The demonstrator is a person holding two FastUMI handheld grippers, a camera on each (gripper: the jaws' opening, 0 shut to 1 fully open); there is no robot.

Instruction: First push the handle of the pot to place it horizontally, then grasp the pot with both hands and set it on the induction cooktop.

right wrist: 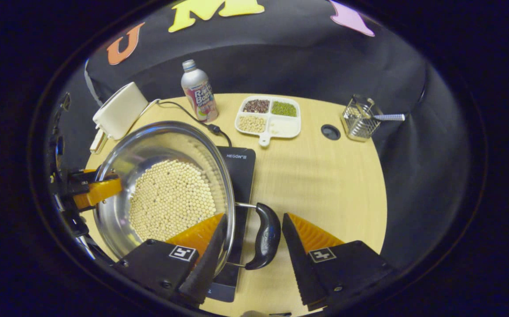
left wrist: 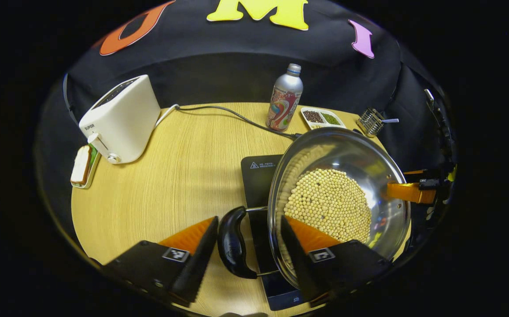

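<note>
Steel pot (left wrist: pixel 351 154) of soybeans (left wrist: pixel 329 202) over induction cooktop (left wrist: pixel 259 176), two tools (left wrist: pixel 248 235) (right wrist: pixel 252 237) open around handles, four-compartment tray (right wrist: pixel 268 115) with beans, one bottle (left wrist: pixel 284 97), worktop (left wrist: pixel 184 176).

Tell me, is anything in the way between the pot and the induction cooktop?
Nothing visible is. The pot of beans is already over the induction cooktop, a handle between each gripper's fingers. The bottle and divided tray stand behind, apart.

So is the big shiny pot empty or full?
Neither: the pot holds a layer of pale beans covering its bottom; the shiny walls above are bare.
</note>
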